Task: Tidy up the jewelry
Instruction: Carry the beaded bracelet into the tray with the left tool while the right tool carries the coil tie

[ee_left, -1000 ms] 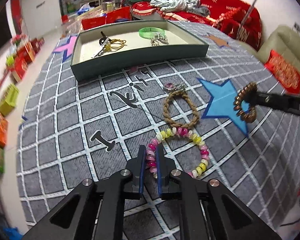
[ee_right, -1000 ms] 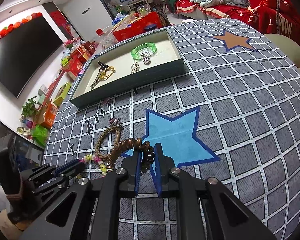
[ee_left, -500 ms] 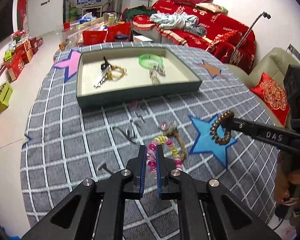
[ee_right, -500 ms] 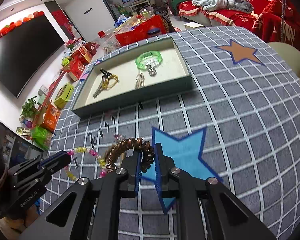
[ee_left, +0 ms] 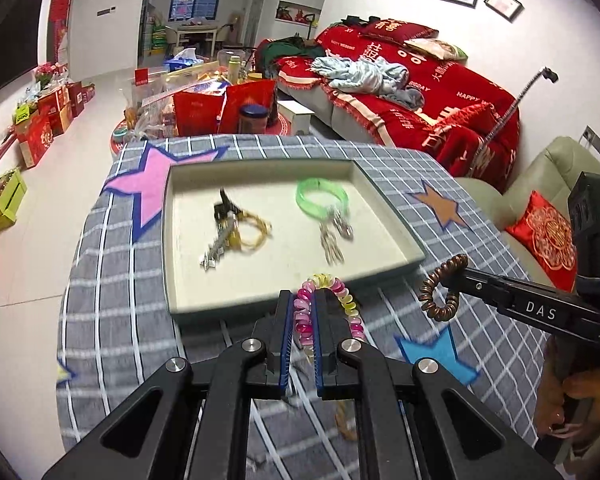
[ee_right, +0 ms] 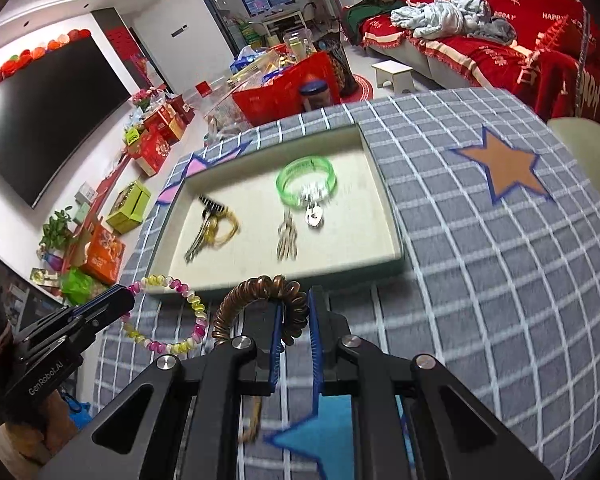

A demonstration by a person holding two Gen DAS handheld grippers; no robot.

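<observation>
My left gripper [ee_left: 302,300] is shut on a pink and yellow bead bracelet [ee_left: 350,308] and holds it in the air just before the near wall of the green tray [ee_left: 396,216]. My right gripper [ee_right: 294,312] is shut on a brown coil bracelet [ee_right: 236,300], also raised before the tray [ee_right: 384,184]. In the right wrist view the bead bracelet [ee_right: 180,294] hangs from the left gripper [ee_right: 130,300]. In the left wrist view the coil bracelet [ee_left: 440,288] hangs from the right gripper [ee_left: 460,274]. The tray holds a green bangle [ee_left: 322,198], keys and a gold chain [ee_left: 236,228].
A braided rope bracelet [ee_left: 342,416] lies on the grey checked tablecloth [ee_left: 112,312] under the grippers; it also shows in the right wrist view [ee_right: 254,420]. A red sofa [ee_left: 420,92] stands behind the table. Boxes [ee_left: 40,120] line the floor at left.
Both grippers have risen and moved forward toward the tray, each carrying its bracelet. The bead bracelet has left the cloth; the rope bracelet stays behind on it.
</observation>
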